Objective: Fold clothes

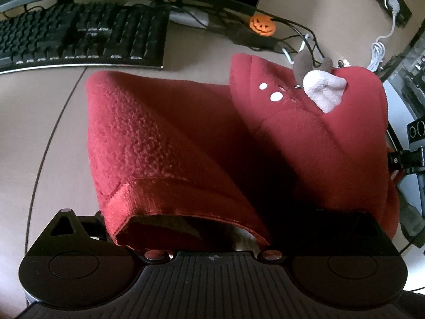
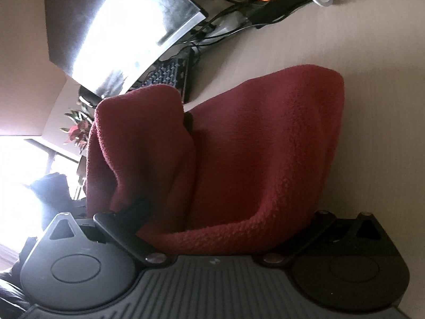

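A red fleece garment [image 1: 186, 138] with white dots and a plush reindeer patch [image 1: 322, 87] hangs in front of both cameras above the beige desk [image 1: 39, 111]. My left gripper [image 1: 209, 228] is shut on the garment's hem, and its fingertips are hidden by the cloth. In the right wrist view the same red fleece [image 2: 252, 146] drapes over my right gripper [image 2: 212, 236], which is shut on the fabric edge. Both hold the cloth lifted off the desk.
A black keyboard [image 1: 79, 34] lies at the back left of the desk, under a monitor [image 2: 119, 26]. An orange pumpkin figure [image 1: 261, 25] and tangled cables [image 1: 300, 40] sit at the back. A white cable [image 1: 377, 53] and dark equipment are at the right.
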A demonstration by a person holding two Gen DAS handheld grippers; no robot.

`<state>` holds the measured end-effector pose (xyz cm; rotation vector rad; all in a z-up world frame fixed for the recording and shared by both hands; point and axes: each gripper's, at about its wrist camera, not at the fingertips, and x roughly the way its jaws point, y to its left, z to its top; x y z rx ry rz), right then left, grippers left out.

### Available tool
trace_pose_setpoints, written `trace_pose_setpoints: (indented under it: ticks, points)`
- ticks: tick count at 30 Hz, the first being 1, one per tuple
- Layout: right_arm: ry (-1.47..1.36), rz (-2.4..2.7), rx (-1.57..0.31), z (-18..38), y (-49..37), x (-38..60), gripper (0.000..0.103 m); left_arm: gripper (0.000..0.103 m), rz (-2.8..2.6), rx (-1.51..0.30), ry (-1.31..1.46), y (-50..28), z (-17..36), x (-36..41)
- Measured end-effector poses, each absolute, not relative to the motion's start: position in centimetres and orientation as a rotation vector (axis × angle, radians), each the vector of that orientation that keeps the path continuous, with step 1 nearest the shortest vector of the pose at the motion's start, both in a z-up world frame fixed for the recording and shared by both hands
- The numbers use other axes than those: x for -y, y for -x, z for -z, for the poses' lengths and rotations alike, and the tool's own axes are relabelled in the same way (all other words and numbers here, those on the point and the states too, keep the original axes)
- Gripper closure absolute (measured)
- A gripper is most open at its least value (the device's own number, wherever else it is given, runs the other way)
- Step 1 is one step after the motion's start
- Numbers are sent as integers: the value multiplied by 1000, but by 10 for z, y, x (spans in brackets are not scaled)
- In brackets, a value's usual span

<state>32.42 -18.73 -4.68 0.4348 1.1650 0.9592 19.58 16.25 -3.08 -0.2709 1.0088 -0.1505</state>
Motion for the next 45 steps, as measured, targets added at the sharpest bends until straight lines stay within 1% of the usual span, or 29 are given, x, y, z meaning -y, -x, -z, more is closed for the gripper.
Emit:
trace_pose_setpoints:
  ticks: [7,13,16,22,27,31,33,35,36,38,41,45]
  points:
    - [-488,-1002,-1153,52,-331,188,0,1,139,-987,346,-193,37,-163]
    - [-536,-1017,-1132,51,-328,182,0,1,154,-909,451,-186,40,-168]
    - [-545,-1054,-1097,44,-321,178,0,1,189,-870,497,-180,32,-171]
    - [-602,-1164,-1021,18,-307,155,0,1,243,-785,497,-167,2,-186]
    - [-594,-1236,-929,-13,-317,97,0,1,232,-698,497,-160,-29,-228]
    - [-574,-1195,-855,-26,-341,37,0,1,178,-622,415,-170,-55,-279]
    - [-558,-1088,-865,-18,-355,8,0,1,125,-604,355,-180,-58,-306]
    - [-526,-948,-925,-8,-360,-8,0,1,41,-634,309,-190,-49,-336]
    - [-507,-892,-947,-5,-358,-12,0,1,-5,-663,298,-193,-42,-351]
    - [-458,-837,-931,-4,-346,-6,0,1,-43,-702,308,-185,-33,-374]
    - [-403,-721,-874,-9,-327,13,0,1,-14,-676,313,-155,-36,-391]
    - [-318,-520,-739,-27,-308,24,0,1,64,-578,256,-135,-59,-387]
